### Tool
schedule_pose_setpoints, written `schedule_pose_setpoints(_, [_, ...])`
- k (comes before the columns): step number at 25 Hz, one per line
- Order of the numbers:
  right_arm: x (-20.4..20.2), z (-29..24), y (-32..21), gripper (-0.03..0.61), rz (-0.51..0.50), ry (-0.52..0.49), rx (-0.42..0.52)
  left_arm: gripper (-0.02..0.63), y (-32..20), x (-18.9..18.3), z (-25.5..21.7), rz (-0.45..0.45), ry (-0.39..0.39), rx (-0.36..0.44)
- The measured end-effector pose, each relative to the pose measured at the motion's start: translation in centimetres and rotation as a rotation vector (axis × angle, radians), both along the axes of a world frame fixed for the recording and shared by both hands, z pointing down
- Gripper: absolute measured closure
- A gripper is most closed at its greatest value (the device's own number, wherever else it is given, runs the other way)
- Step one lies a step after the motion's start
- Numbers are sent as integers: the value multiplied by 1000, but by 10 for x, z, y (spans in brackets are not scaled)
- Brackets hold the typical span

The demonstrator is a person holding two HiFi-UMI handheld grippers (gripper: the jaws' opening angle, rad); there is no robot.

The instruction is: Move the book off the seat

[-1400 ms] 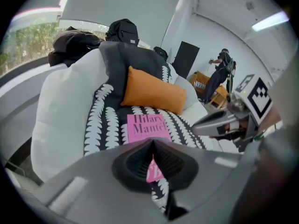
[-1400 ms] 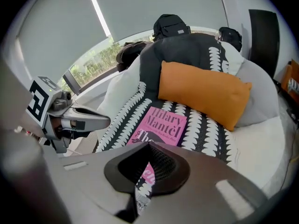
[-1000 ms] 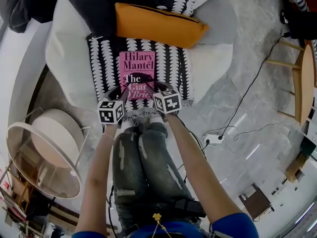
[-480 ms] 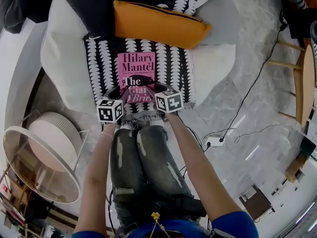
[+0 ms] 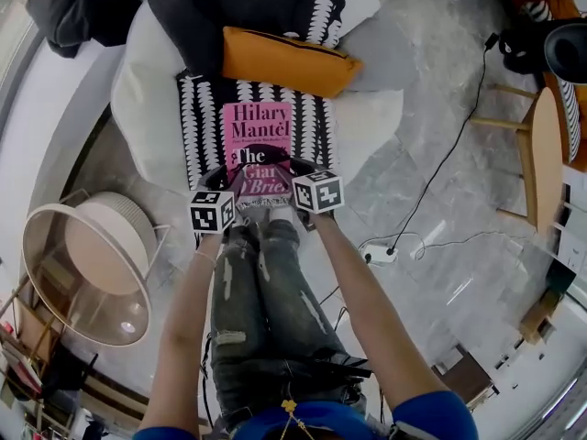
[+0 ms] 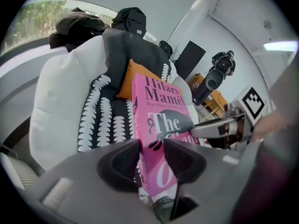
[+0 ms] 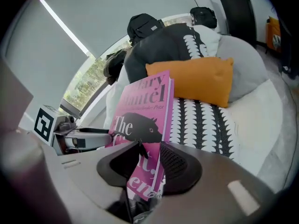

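The left gripper [image 6: 152, 160], jaws just eased wider, and the right gripper [image 7: 149, 164], jaws just tightened, each clamp the book [image 5: 258, 145] by its near edge. The book tilts up above the seat [image 5: 147, 108]. Carrying it clear of the seat looks like what is left.

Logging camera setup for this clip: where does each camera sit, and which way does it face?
Head view: on the head, facing steeply down at book and seat; shows arms, legs, left gripper, right gripper.
Left gripper view: on left gripper, along its jaws, which just opened slightly yet grip the book.
Right gripper view: on right gripper, along its jaws, just closing onto the book.
Shared: book, cushion, the other gripper.
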State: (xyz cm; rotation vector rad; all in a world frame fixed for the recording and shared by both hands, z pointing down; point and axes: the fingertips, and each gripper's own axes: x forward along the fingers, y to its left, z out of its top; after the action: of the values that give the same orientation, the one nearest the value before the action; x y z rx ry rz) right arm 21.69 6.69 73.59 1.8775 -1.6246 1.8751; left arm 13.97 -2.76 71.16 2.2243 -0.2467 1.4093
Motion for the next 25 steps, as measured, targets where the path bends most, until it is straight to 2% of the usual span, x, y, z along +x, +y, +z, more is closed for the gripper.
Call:
schedule_pose_setpoints(6, [19,-116,13,439,-2,4,20,462,15,19,-118,-10,2,24])
schedule_pose_setpoints(8, [4,-125,25,439,-14,-10,12,460,27,3,-127,-16,-19,18])
schedule_pose_setpoints(10, [-4,-81,40,439,-17,12,-10,460,41,-6,-79,-19,-4,1])
schedule_pose_setpoints(13, [75,49,60,439,16,202,-46,460,60,72,69,4,181,-30])
schedule_pose_setpoints(15, [82,102,63,439,15,249,-46,460,64,78,127,0,228,-27])
schedule_pose_setpoints(17, [73,113,61,437,0,255,-29,461,63,67,137,-13,235,-15])
schedule_pose_setpoints(25, [64,53,75,437,18,268,-13,460,78,57,77,-22,243,-1])
